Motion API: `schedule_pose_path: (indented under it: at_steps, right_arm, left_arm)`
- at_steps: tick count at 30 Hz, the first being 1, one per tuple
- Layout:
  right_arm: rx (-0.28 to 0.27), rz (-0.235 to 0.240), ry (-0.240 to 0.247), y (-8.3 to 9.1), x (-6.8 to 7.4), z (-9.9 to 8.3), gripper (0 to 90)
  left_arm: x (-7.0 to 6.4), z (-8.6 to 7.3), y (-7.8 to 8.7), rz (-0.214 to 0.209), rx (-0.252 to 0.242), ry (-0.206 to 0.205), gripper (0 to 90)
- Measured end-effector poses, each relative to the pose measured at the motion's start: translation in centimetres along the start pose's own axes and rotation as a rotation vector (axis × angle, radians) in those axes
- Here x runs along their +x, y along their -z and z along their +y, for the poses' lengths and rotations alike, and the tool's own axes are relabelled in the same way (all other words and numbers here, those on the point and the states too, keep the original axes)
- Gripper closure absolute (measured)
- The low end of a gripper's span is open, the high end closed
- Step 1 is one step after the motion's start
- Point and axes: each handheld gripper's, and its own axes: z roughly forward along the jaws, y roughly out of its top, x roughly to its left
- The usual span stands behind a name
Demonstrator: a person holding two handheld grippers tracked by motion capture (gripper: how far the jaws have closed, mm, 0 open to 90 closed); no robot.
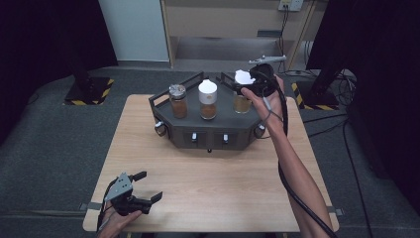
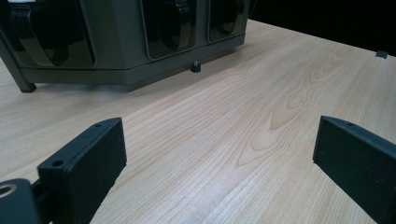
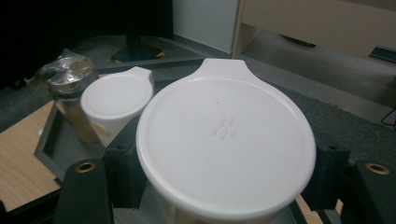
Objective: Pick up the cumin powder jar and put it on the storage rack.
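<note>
The right tool is clamped on the white lid of the right jar, seemingly seated on the dark rack at the desk's far side, beside 2 other jars. The left tool, jaws apart, rests near-left.

Materials and finishes, table and rack

The table was pale wood, smooth, visibly grained. The rack looked dark, matt, with glossy black front panels. The white lid appeared smooth matt plastic; the left jar's cap looked shiny metal. Gripper pads looked matt black.
</note>
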Motion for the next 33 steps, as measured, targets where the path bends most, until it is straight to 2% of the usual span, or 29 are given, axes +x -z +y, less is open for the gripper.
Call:
schedule_pose_path:
  at_steps: [6,17,26,33]
  right_arm:
    - [0.004,-0.019,-0.028,-1.5,-0.4,-0.8,30.6]
    - [0.012,-0.043,-0.044,-3.5,-0.3,-2.2,30.7]
    - [0.03,-0.044,-0.056,-4.7,-0.5,-2.8,30.6]
    - [0.032,-0.043,-0.067,-4.9,-0.7,-3.1,30.6]
  left_arm:
    - [0.0,0.1,0.0,-0.001,0.002,-0.002,1.4]
    - [0.0,0.0,0.1,0.005,-0.001,-0.003,1.5]
    - [0.0,0.0,0.1,0.004,-0.001,-0.003,1.5]
    - [0.0,0.0,0.1,0.004,-0.001,-0.003,1.5]
